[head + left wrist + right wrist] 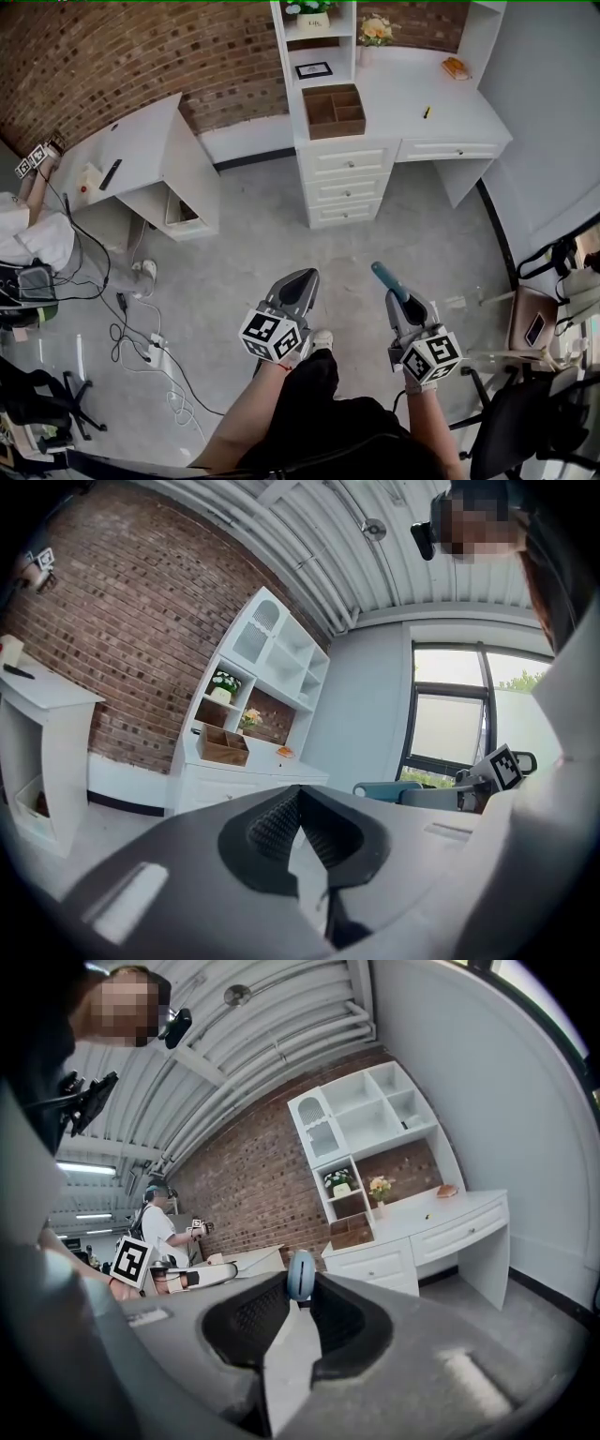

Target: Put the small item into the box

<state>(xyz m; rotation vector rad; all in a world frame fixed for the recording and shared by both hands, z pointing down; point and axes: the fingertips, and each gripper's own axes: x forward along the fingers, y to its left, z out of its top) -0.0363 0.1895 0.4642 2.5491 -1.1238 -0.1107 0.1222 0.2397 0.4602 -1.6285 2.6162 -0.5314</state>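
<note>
The brown wooden box (334, 111) with compartments stands on the white desk (441, 127) far ahead; it also shows in the left gripper view (225, 746) and the right gripper view (350, 1233). My right gripper (397, 292) is held over the floor, shut on a small blue rounded item (386, 277) that sticks out past its tips (301, 1275). My left gripper (298, 284) hangs beside it, its jaws together at the tips with nothing between them (301, 789). Both are well short of the desk.
A small yellow thing (427, 112) and an orange thing (455, 67) lie on the desk. A shelf unit (314, 37) and flowers (375, 31) stand behind the box. A second white desk (131, 155), a person (33, 230), floor cables (141, 337) left; chair (534, 323) right.
</note>
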